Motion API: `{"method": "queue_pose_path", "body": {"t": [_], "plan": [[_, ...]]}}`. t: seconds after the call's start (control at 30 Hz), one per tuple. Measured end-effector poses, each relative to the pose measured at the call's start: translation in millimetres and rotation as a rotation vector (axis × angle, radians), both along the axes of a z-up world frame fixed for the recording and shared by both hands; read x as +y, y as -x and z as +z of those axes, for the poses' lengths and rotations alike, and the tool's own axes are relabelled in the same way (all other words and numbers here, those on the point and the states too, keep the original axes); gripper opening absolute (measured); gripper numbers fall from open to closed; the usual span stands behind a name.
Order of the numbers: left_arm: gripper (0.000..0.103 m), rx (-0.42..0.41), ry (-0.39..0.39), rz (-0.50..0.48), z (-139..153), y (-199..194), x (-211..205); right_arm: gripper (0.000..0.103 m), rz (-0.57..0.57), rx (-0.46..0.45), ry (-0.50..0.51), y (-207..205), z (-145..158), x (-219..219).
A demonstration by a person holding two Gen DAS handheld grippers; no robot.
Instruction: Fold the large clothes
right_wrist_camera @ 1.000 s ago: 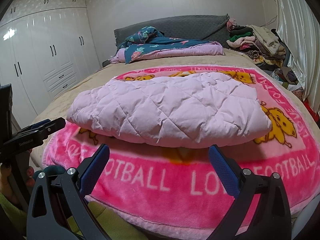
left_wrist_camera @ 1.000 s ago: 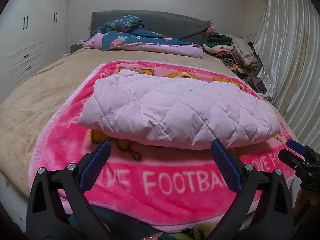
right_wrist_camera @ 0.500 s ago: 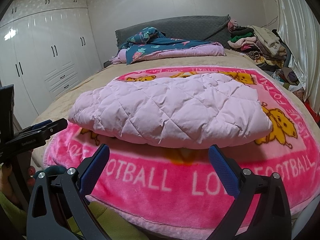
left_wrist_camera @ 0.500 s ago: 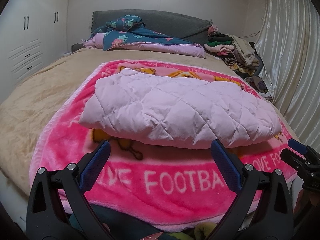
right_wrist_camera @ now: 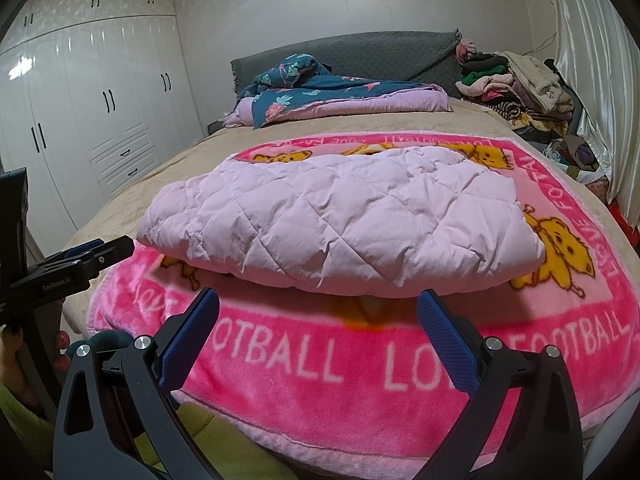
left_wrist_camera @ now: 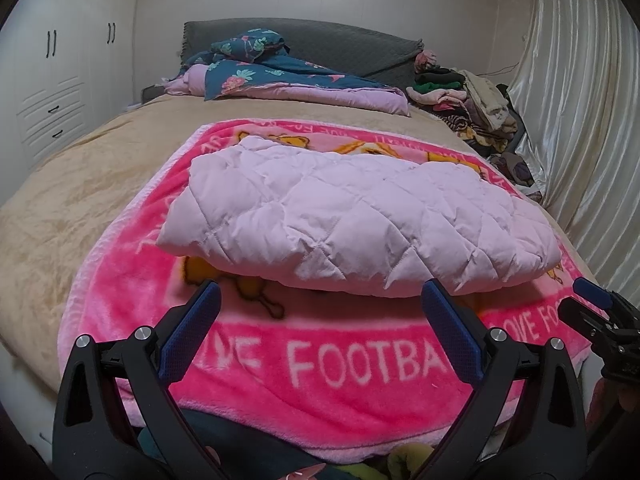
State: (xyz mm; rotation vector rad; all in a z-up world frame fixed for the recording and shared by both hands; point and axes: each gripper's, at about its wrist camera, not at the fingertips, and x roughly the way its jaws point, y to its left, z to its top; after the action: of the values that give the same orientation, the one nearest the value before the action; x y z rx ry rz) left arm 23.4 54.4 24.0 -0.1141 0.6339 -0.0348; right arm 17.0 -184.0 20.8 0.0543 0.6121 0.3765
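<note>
A pale pink quilted jacket (left_wrist_camera: 352,216) lies folded into a flat bundle on a bright pink "LOVE FOOTBALL" blanket (left_wrist_camera: 340,368) on the bed. It also shows in the right wrist view (right_wrist_camera: 340,220), on the same blanket (right_wrist_camera: 360,360). My left gripper (left_wrist_camera: 318,312) is open and empty, held just short of the jacket's near edge. My right gripper (right_wrist_camera: 318,312) is open and empty, also near the jacket's front edge. Each gripper shows at the side of the other's view: the right one (left_wrist_camera: 592,308), the left one (right_wrist_camera: 84,256).
A beige bedspread (left_wrist_camera: 80,184) covers the bed. A dark floral quilt (left_wrist_camera: 280,76) lies at the grey headboard. A pile of clothes (left_wrist_camera: 472,100) sits at the far right by a curtain (left_wrist_camera: 580,120). White wardrobes (right_wrist_camera: 100,100) stand on the left.
Both grippers have drifted slightly; the view shifts a little. The jacket has not moved and both grippers stay open.
</note>
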Motion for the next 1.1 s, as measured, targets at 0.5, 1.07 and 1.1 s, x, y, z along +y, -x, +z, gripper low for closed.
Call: {"method": "queue_pose_path", "body": {"t": [0.5,1.07,1.1], "plan": [[0.094,0.025,0.031,-0.031,-8,-1,5,0.099,-0.035,-0.024,0.04,-1,3,-7],[0.094,0.16,0.097,0.146,-35,-54,80,0.099,-0.512,-0.054,-0.017,13,-13,-181],[0.094,0.174,0.1,0.194,-38,-65,103,0.099,-0.615,-0.035,-0.007,15,-22,-217]]}}
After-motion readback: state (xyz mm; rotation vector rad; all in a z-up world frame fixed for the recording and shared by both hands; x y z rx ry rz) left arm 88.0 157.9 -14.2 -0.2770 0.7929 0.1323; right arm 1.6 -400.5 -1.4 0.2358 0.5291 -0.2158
